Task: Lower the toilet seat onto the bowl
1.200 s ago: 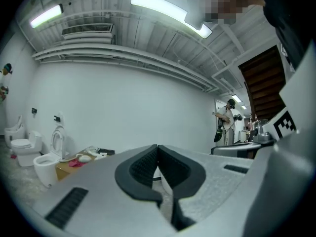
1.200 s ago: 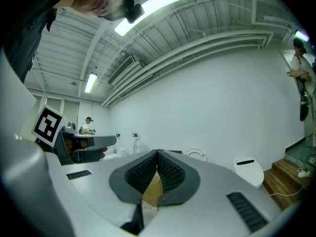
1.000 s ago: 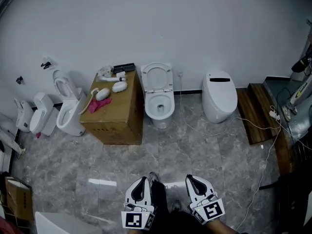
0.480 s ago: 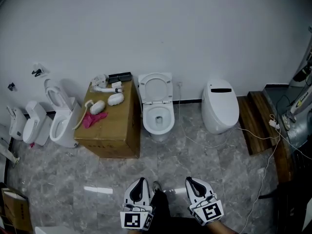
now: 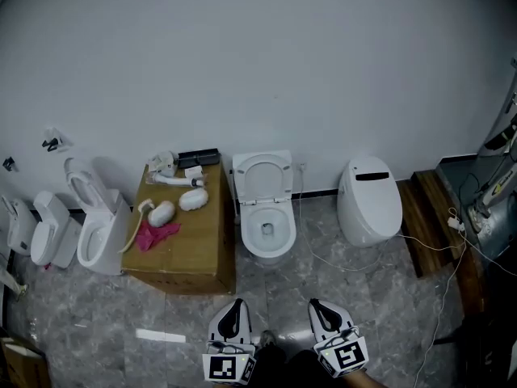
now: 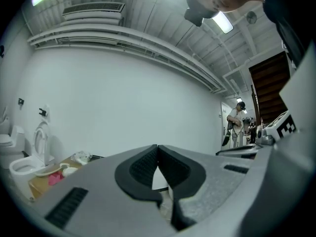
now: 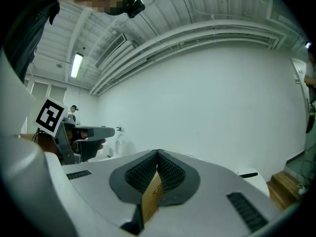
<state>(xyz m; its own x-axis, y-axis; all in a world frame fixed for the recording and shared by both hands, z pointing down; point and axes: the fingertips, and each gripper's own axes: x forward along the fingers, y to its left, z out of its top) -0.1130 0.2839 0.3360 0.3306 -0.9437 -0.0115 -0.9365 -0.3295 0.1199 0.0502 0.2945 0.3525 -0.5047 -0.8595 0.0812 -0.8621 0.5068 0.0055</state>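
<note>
Toilet seat (image 5: pixel 262 176) stands upright, leaning back toward the wall, at 12 o'clock from both grippers and well apart from them. The bowl (image 5: pixel 246 226) lies open under it, so the lowering is not yet begun. Left gripper (image 5: pixel 234 305) and right gripper (image 5: pixel 317 307) are at the bottom of the head view, side by side, pointing level at the wall. Left jaws are pressed together with nothing in them; white porcelain and floor show through the slot behind the tips. Right jaws are pressed together too. A tan printed sliver fills their slot, and I cannot tell whether it is nipped there or is the box (image 5: pixel 186 241) seen beyond. The box sits just beside the bowl at 11 o'clock, a closed toilet (image 5: pixel 370 204) at 1 o'clock, and a cord (image 5: pixel 323 257) trails over the floor between them. The step in hand reads as the approach. To do it well, come in square at 12, step clear of the cord, and part one pair of jaws before reaching. Take the seat ring near its top edge, not whatever stands behind it. Tip it forward past balance, then keep hold and ease it down so it meets the rim quietly. Keep the spare gripper off the box corner.
</note>
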